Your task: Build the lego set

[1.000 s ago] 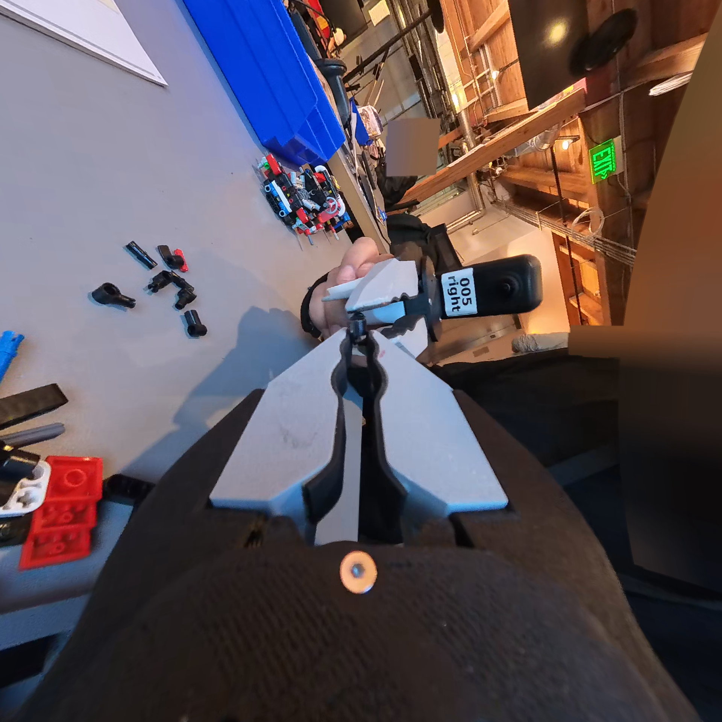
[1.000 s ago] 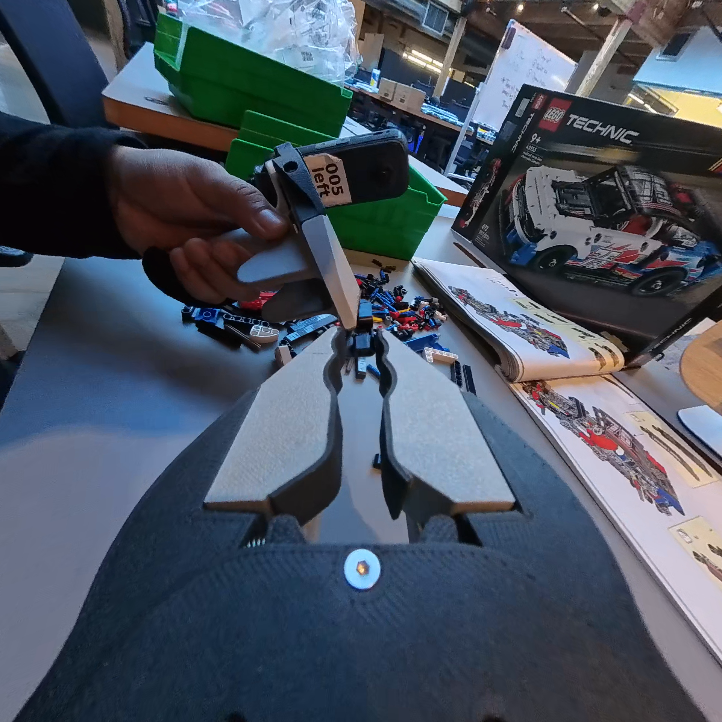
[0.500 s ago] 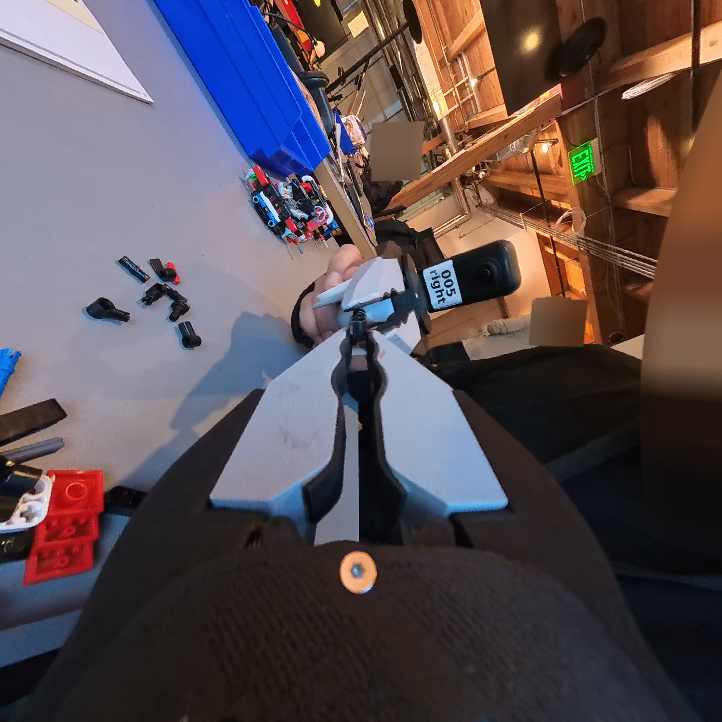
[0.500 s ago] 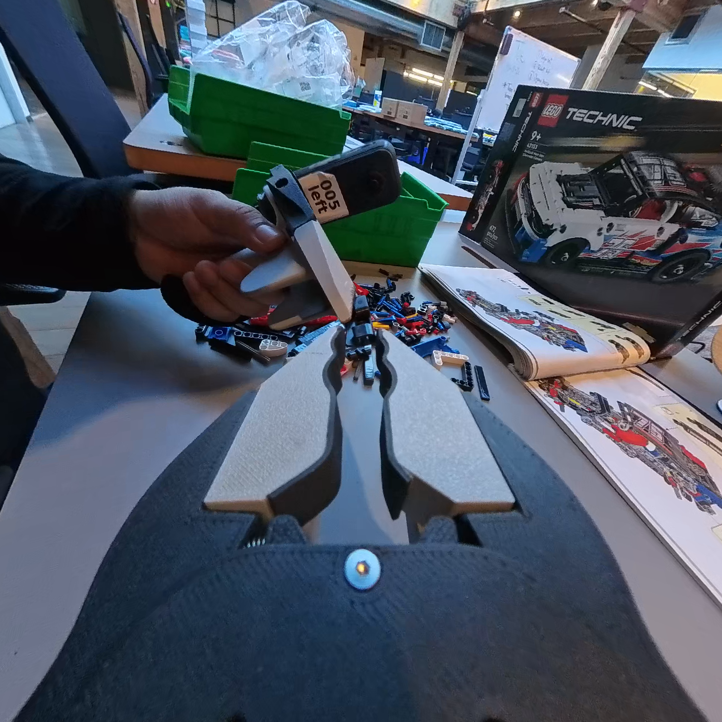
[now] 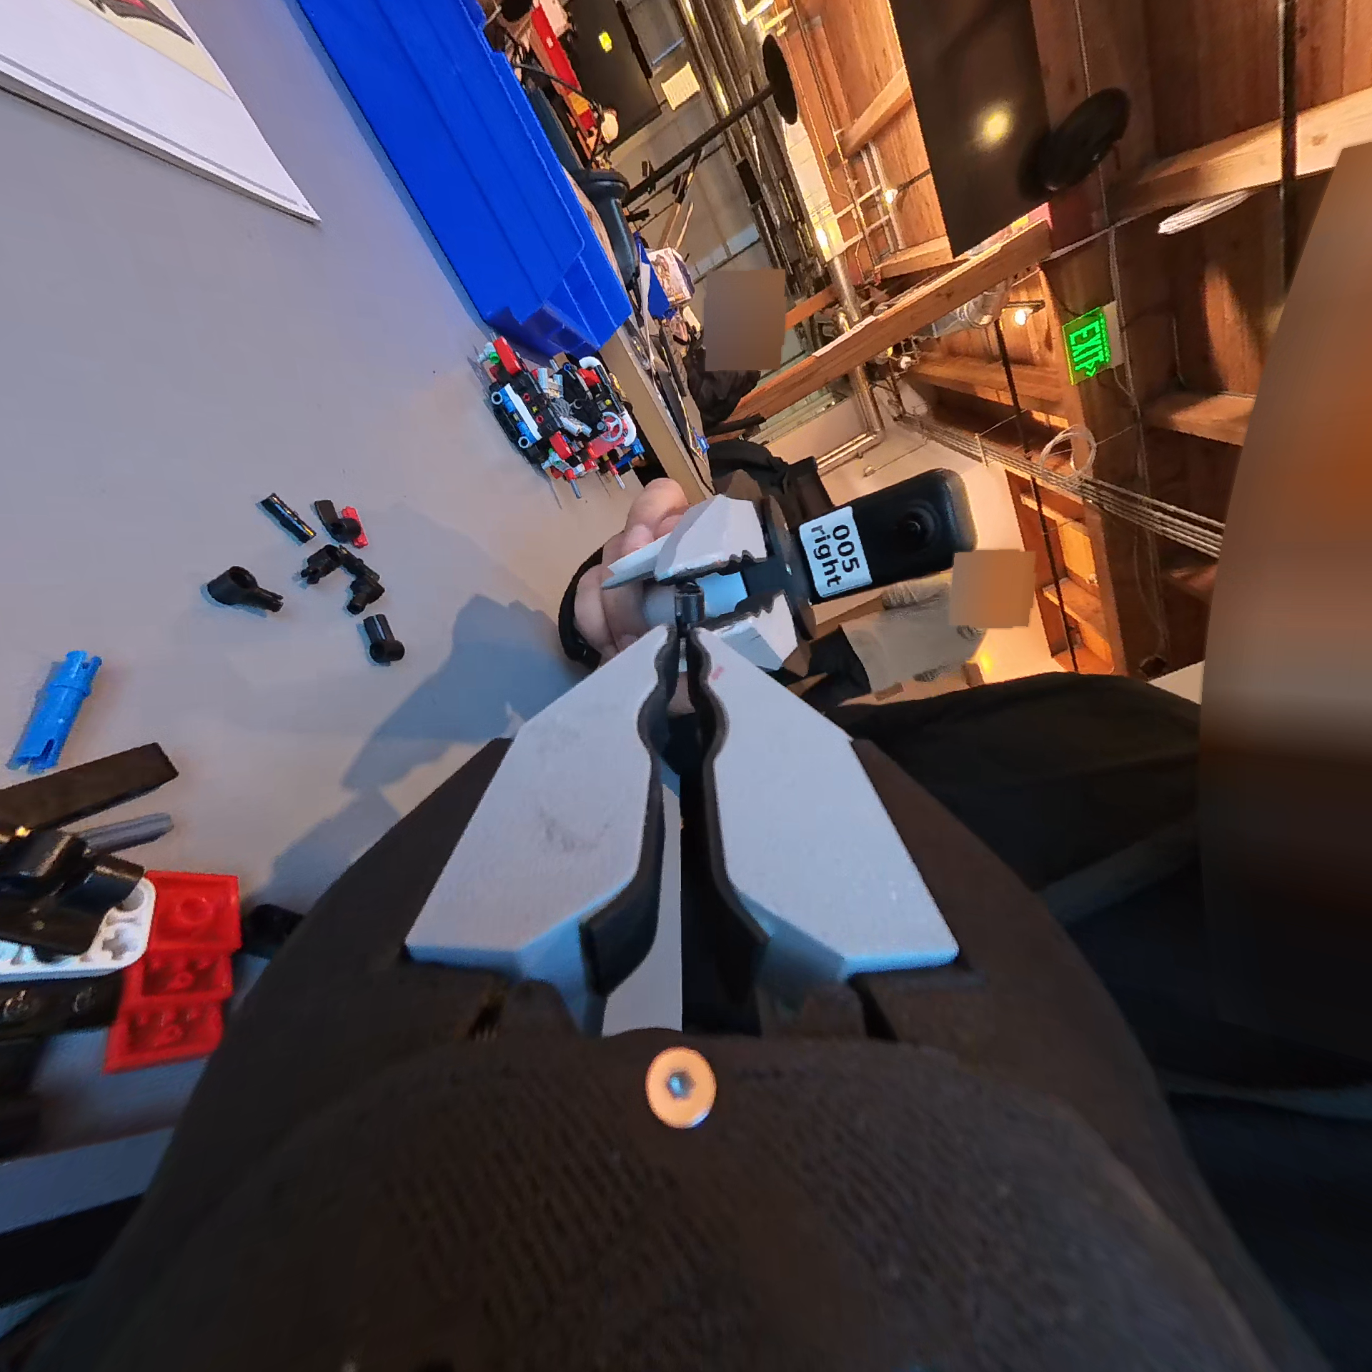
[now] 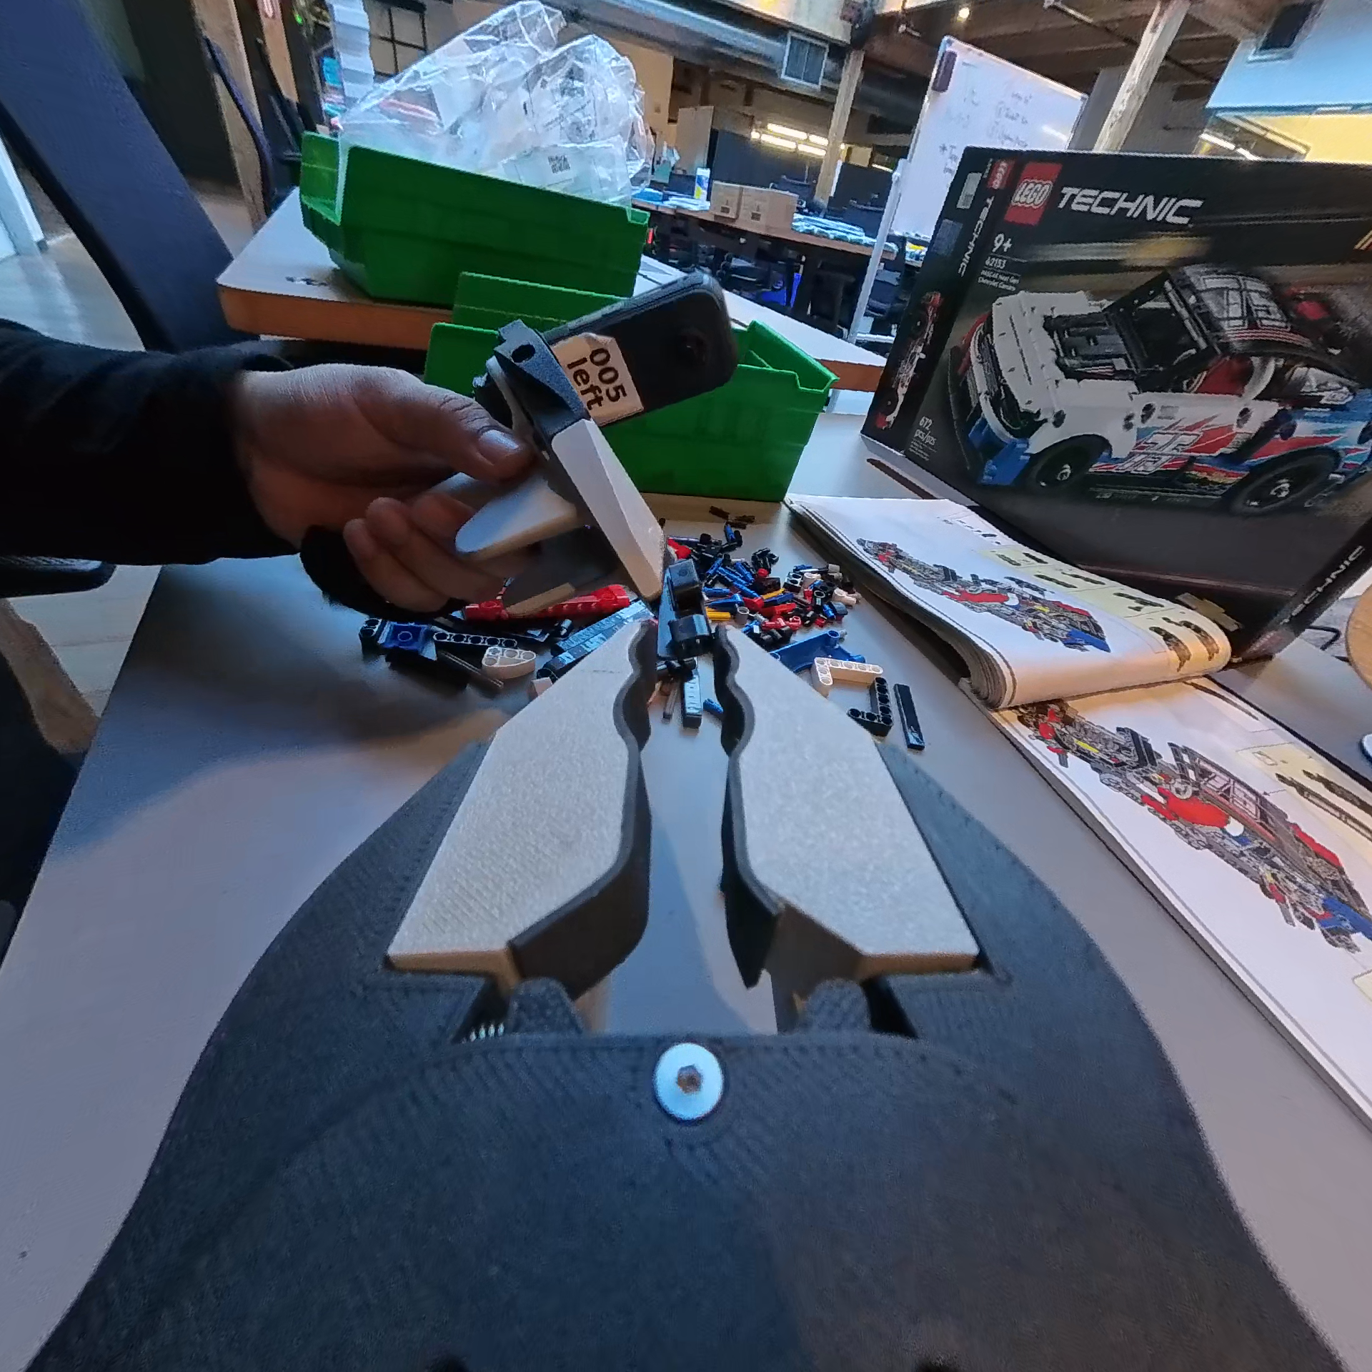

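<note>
A wide workshop with timber beams lay behind the grey surface point(image 6: 223, 779), where a loose heap of small coloured plastic lego pieces point(image 6: 757, 586) sat beside an open instruction booklet point(image 6: 1002, 601) and the printed set box point(image 6: 1128, 334). Both tools met in the air above it. The left gripper point(image 5: 684, 653) had its fingers nearly closed on a thin black pin-like piece point(image 5: 687, 605), and the right gripper point(image 6: 687, 642) held a small black connector point(image 6: 683, 605) between narrowly set fingers. The step in hand looked like mating these two parts tip to tip. The next move probably called for fine alignment and a straight, firm push.
</note>
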`<state>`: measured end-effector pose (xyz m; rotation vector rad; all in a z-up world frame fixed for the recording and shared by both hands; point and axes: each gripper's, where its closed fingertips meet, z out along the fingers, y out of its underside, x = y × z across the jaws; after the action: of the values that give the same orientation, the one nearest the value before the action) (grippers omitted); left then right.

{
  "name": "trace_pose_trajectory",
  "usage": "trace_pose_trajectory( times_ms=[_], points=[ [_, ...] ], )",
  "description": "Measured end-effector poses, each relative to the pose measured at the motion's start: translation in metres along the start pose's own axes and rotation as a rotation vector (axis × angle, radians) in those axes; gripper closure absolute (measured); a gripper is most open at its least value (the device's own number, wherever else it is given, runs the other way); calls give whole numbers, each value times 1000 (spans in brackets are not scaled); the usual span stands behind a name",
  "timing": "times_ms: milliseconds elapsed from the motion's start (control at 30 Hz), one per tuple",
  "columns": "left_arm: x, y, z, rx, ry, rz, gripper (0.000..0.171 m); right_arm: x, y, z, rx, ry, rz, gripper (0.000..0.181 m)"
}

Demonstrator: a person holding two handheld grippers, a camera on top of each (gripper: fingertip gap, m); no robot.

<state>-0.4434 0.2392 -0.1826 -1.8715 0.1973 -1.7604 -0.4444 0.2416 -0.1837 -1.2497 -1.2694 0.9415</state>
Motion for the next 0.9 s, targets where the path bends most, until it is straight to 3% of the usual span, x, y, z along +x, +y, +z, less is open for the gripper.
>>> trace_pose_trajectory(
  times_ms=[167,333,400,500,600,700,767,900],
  points=[
    [-7,-4,-6,8,-61,42,171,6,3,0,-20,33,-7,170],
    [-16,-10,-17,-9,-182,183,164,11,-1,-4,20,25,65,170],
    [-9,-7,-15,-43,-165,276,150,8,-5,-5,52,-22,129,170],
    [0,-2,-12,-90,-186,454,145,-2,-8,-3,68,-151,281,170],
    [-4,3,-14,-179,-316,688,143,2,-8,-3,69,-186,368,170],
    [-17,2,-21,-242,-483,876,143,8,-13,-9,112,-163,344,170],
    [-21,3,-24,-264,-524,870,141,5,-18,-14,135,-159,283,170],
    [0,3,-16,-209,-407,819,140,-4,-27,-17,187,-192,240,170]
  ],
)
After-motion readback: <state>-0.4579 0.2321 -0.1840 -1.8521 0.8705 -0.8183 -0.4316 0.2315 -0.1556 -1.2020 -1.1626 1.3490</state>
